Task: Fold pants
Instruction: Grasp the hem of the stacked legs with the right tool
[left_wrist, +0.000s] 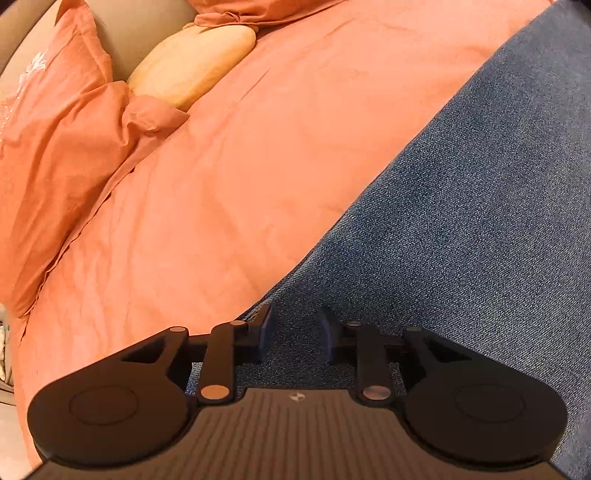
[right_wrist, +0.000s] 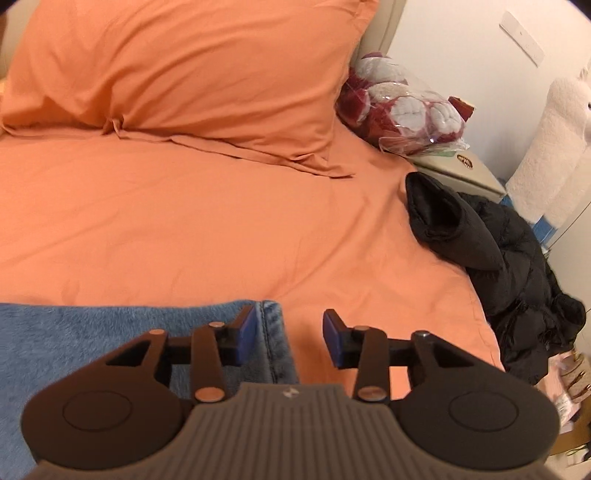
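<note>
Left gripper (left_wrist: 295, 326) part open over jeans (left_wrist: 461, 221) – prob. not gripping; right gripper (right_wrist: 290, 332) part open, straddling hem (right_wrist: 271, 332) – lower centre.

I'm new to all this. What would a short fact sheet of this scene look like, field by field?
Setting: bed with orange sheet
Garment: blue jeans lying flat on the sheet
Left gripper: jaws apart over the denim, nothing pinched
Right gripper: jaws apart at the stitched edge of the jeans, nothing pinched
Pillows: orange pillow at the head; a yellow cushion beside another
Bed edge: black jacket
Nightstand: wrapped plush bundle
</note>
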